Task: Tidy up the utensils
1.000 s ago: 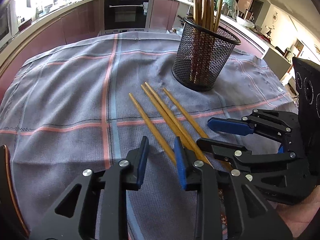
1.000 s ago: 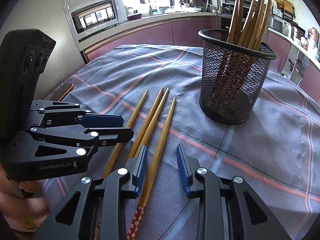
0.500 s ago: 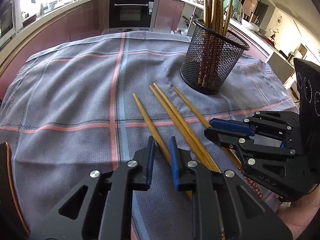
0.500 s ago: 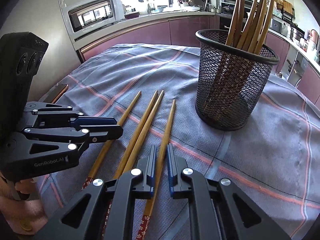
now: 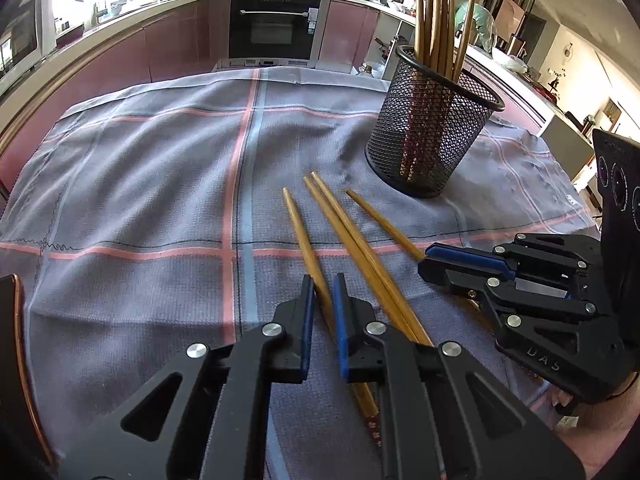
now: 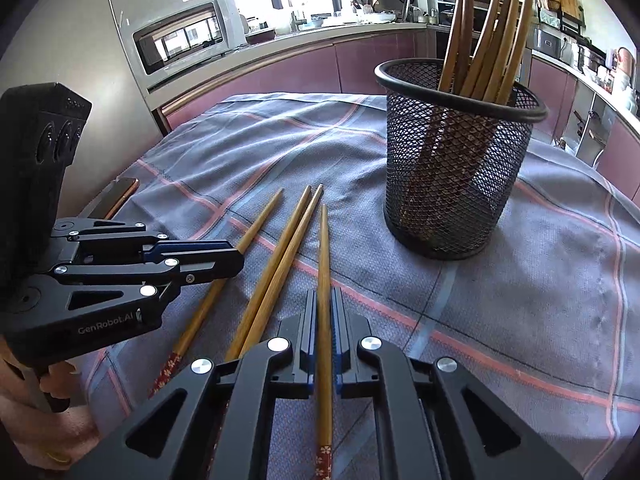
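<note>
- The left tongs (image 5: 320, 280) sit lowest in the left wrist view, and their blue pads have just been closing; they now pinch the leftmost chopstick (image 5: 302, 236) a little way back from its tip.
- The right tongs (image 6: 323, 295) fill the bottom of the right wrist view; they too have just been closing, and now press on the rightmost chopstick (image 6: 322, 264), whose red flowered end shows below between the arms.
- A hand (image 6: 36, 424) grips the handle of the left tool at the lower left edge of the right wrist view.
- Between the two held sticks lies a pair of chopsticks (image 5: 352, 236) side by side and touching, resting flat on the cloth.
- All four loose sticks point their narrow tips away from the cameras, fanned slightly apart, with their patterned ends near the tongs.
- A grey cloth (image 5: 160, 184) with pink and blue stripes covers the tabletop under everything.
- A phone-like slab (image 6: 120, 196) with a copper edge lies at the left border of the cloth.
- Beyond the stick tips, near but apart from them, a black mesh holder (image 5: 428, 140) stands upright, holding a bundle of chopsticks (image 5: 436, 20) that lean against its rim.
- Further back run pink cabinet fronts, a built-in oven (image 5: 276, 26), and a microwave (image 6: 184, 36) on the side counter.
</note>
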### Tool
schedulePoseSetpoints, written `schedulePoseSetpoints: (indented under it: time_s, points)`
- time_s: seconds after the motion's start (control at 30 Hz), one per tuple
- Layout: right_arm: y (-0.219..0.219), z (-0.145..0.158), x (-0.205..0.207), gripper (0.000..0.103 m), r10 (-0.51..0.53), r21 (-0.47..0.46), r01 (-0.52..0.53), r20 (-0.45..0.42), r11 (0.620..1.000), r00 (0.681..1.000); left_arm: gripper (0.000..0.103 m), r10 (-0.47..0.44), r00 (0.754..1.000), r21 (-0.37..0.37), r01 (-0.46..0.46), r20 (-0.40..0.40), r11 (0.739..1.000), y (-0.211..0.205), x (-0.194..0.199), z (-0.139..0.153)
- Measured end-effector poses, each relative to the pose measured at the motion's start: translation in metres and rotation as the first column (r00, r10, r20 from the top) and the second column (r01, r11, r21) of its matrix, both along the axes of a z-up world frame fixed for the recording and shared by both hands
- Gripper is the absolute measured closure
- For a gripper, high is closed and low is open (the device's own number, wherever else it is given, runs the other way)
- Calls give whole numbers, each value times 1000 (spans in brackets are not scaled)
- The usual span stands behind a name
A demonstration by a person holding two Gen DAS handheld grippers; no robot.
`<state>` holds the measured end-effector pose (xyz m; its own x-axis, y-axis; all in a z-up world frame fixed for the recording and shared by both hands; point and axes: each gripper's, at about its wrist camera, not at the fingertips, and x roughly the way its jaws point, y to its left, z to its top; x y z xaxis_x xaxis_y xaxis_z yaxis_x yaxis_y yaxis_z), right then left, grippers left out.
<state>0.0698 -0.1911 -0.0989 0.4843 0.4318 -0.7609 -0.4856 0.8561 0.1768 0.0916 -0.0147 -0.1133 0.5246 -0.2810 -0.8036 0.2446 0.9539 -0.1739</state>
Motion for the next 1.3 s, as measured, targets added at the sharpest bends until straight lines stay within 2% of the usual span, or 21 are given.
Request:
schedulePoseSetpoints:
  time_s: [0.43,1.0,1.2,1.3]
  points:
    - [-16,24,-16,98,5,90,-10,58,996,998,95,1,999,-29,0,42,1000,5,-11,19]
    - [-33,52,-20,98,-40,178,17,123,984,992,98,-27,989,-83,39,143,996,10,-26,64]
    - [-36,58,-20,98,-53,197,25,135,980,989,98,-36,989,-78,48,147,996,9,-24,66]
    - [-35,58,-20,98,-50,197,23,136,980,989,89,-30,992,-48,37,125,998,7,-20,56]
